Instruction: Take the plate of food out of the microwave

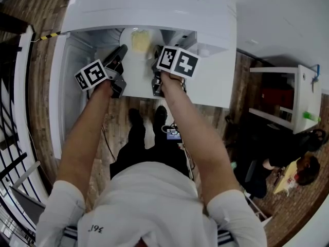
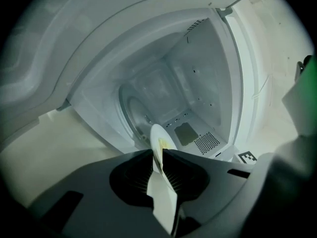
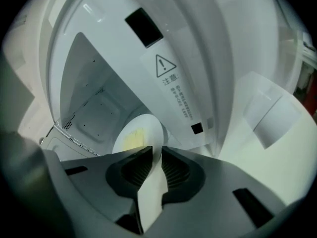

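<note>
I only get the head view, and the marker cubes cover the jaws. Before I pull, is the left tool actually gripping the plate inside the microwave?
Observer: Yes. In the left gripper view, the left tool has its jaws closed on the rim of the plate.
Operator: And the other side?
Observer: In the right gripper view, the right tool has its jaws pinched on the rim too.

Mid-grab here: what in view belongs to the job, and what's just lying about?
Job: microwave, plate, yellow food, left gripper, right gripper.
Lying about: white shelf unit, seated person.
</note>
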The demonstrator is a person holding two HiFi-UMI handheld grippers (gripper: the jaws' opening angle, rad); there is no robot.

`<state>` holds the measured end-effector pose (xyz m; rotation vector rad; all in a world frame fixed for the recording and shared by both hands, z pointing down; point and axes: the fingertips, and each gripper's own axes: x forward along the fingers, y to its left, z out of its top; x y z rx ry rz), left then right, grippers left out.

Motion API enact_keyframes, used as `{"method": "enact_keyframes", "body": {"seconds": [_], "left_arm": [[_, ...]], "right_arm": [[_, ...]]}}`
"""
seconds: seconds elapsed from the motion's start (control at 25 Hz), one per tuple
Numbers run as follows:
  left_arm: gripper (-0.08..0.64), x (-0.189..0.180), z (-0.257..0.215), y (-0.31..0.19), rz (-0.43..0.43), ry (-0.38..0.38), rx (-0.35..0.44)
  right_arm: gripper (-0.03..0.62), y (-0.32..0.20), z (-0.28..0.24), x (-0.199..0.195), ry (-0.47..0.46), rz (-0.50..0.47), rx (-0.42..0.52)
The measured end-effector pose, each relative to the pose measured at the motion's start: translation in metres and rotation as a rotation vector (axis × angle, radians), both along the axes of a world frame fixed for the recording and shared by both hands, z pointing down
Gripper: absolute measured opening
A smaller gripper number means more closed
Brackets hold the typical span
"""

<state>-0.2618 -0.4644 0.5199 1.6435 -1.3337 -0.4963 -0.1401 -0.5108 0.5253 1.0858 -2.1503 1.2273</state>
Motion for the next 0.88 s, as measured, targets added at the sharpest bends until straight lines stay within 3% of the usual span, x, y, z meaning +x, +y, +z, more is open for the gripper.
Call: {"method": "enact_keyframes", "body": {"seconds": [0.88], "left_arm": [[0.048, 0.033, -0.02, 0.038, -0.011, 0.051, -0.049]], "right_arm": [[0.057, 0.028, -0.023, 0.029, -0.056, -0.037, 0.011]]}}
